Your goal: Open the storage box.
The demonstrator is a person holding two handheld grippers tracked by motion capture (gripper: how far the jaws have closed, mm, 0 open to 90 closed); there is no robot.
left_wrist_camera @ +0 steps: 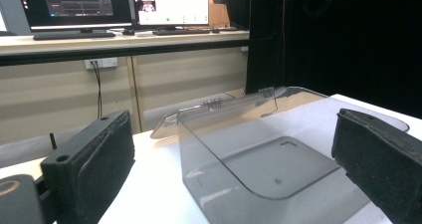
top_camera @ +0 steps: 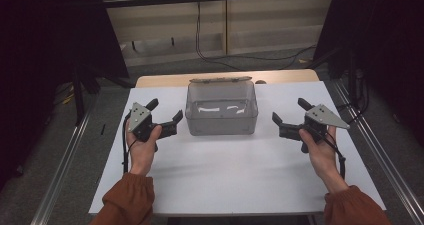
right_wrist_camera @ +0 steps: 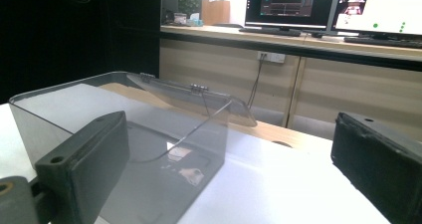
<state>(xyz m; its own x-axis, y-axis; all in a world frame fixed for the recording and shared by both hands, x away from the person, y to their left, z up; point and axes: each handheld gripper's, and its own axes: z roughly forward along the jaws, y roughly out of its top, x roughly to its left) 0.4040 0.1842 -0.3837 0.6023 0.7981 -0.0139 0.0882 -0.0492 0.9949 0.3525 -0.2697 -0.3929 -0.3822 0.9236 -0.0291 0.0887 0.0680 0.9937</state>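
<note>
In the high view a clear plastic box sits at the middle of the white tabletop, toward the far edge, its hinged lid thrown back behind it and the inside looking empty. The left gripper hangs just left of the box and the right gripper a little further off on the right, each held above the tabletop with fingers spread and nothing between them — so the work looks to be at its approach stage, with the box not yet touched. The next move probably calls for reaching to the far side for the lid and swinging it forward, or for bracing a wall of the box first so it does not slide on the smooth sheet. Beyond the tabletop lie grey floor, trailing cables and dark curtains on both sides. In the left gripper view the fingers frame the near left corner of the box, apart from it — monitors glow on a wooden counter behind. In the right gripper view the box stands to the left past the released fingers, the lid sloping down behind it, with more screens on the far counter.
</note>
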